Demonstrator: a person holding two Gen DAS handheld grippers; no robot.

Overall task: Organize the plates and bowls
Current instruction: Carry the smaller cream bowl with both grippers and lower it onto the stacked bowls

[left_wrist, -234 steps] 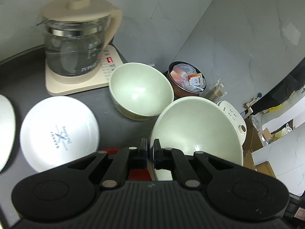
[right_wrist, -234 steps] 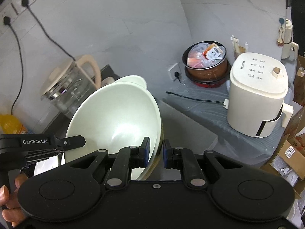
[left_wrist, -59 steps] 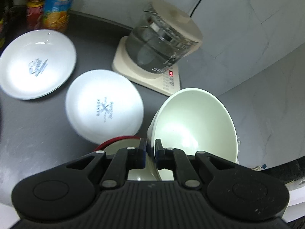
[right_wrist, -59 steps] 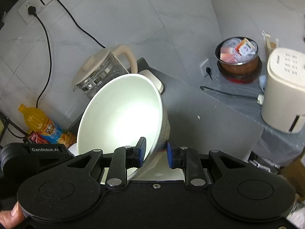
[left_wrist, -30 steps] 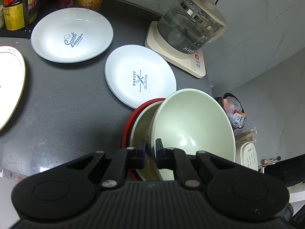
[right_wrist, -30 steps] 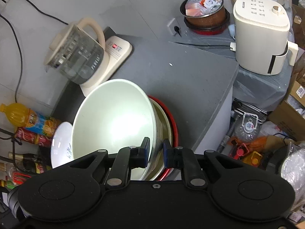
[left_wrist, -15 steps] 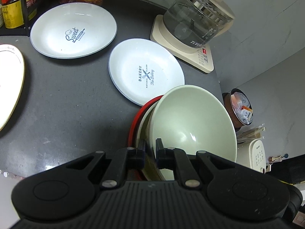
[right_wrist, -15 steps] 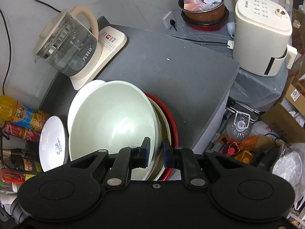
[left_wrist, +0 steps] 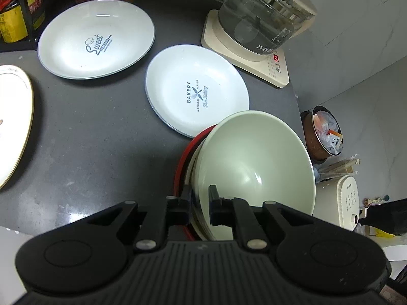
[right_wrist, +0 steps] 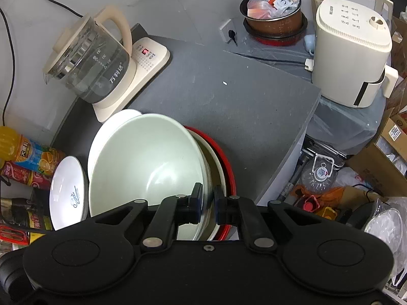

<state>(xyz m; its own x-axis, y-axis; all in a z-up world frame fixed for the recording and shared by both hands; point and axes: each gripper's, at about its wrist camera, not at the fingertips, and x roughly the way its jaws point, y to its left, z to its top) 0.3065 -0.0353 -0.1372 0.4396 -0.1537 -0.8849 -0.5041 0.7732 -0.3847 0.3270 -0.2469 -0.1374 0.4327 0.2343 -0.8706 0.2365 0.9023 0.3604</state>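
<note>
Pale green bowl now sits nested in the stack on the red-rimmed dish, just in front of the Bakery plate, where half a second ago you gripped its rim hard. Your left gripper and right gripper have both loosened, fingers straddling the rim with slack. Bowls look stacked; plates on the dark surface remain.
</note>
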